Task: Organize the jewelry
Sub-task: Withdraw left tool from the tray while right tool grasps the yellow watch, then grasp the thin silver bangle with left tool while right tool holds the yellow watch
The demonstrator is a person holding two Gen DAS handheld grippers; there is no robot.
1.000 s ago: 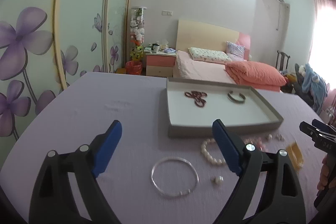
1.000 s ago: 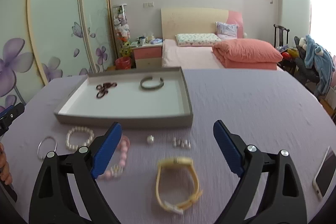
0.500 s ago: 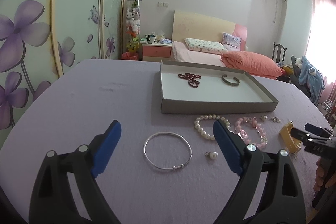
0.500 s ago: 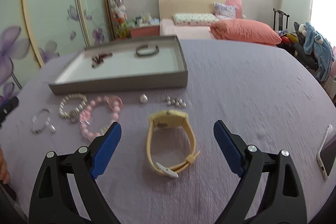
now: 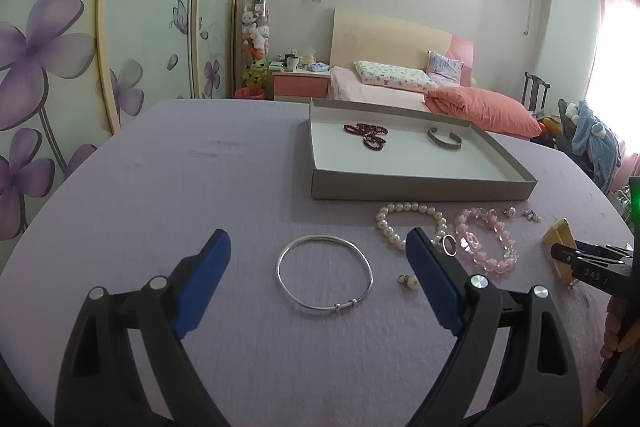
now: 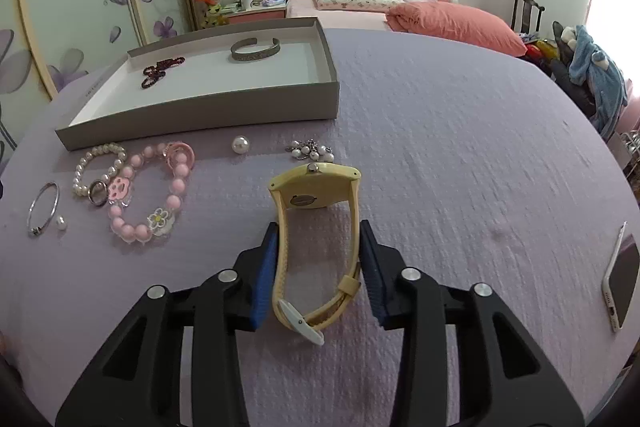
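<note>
A grey tray holds a dark red bead piece and a metal cuff. In front of it on the purple cloth lie a silver bangle, a pearl bracelet, a pink bead bracelet, a ring, loose pearls and earrings. My left gripper is open above the bangle. My right gripper is shut on the strap of a yellow watch, which rests on the cloth.
A phone lies at the right table edge. A bed, nightstand and wardrobe stand behind the table. A chair with clothes stands at the far right.
My right gripper has moved forward over the yellow watch and its jaws have closed on the strap. My left gripper has come a little closer to the bangle.
</note>
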